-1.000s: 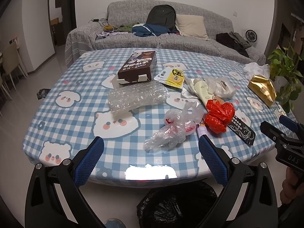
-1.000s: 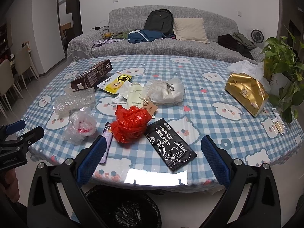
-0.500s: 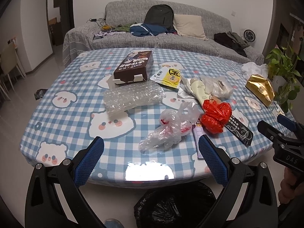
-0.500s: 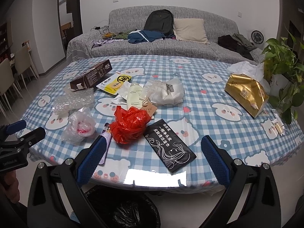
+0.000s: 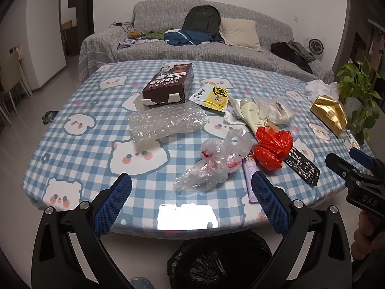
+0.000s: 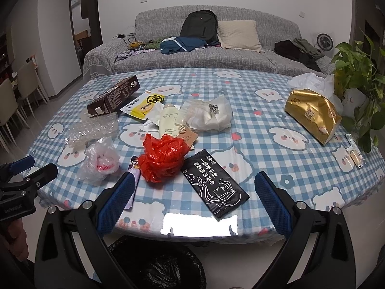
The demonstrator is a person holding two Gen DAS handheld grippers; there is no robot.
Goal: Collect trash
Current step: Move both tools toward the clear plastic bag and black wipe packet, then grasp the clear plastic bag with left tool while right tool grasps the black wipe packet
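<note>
the clear crumpled plastic bag lies on the checked table just ahead of my left gripper, between its wide-apart, empty jaws. my right gripper is spread too, holding nothing, with the black wipes packet lying between its fingers and the red bag just left.

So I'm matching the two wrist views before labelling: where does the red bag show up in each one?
Left wrist: red bag lies right of centre, just beyond the left gripper's right finger.
Right wrist: red bag lies left of centre, beyond the right gripper's left finger.
Shared landmark: the black sachet lies immediately right of the bag in both views.
</note>
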